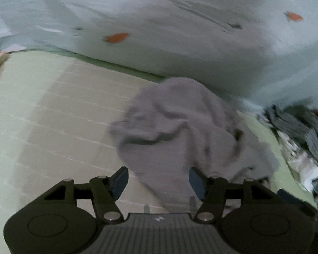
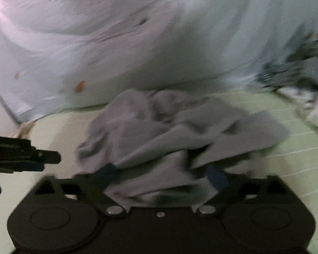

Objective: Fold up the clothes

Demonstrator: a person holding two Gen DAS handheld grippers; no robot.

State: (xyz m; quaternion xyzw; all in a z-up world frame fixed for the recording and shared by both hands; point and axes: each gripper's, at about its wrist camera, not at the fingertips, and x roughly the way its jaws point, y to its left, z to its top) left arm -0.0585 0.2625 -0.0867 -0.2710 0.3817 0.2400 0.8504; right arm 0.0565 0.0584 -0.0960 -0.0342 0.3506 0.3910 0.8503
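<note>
One grey garment (image 1: 180, 131) lies crumpled mid-bed (image 1: 53, 116); one clothes pile (image 1: 303, 131) sits at its right edge. Left tongs (image 1: 158, 183) gape, empty. Right tongs (image 2: 162, 176) stand wide, cloth loose between them.

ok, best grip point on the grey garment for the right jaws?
The flat flap sticking out at the right of the grey garment. Come in from the right, low along the mat: that edge lies free and thin, while the middle is bunched in folds.

Both wrist views angled down, close over shared grey garment (image 1: 180, 127), pale bedding (image 1: 180, 31) behind
</note>
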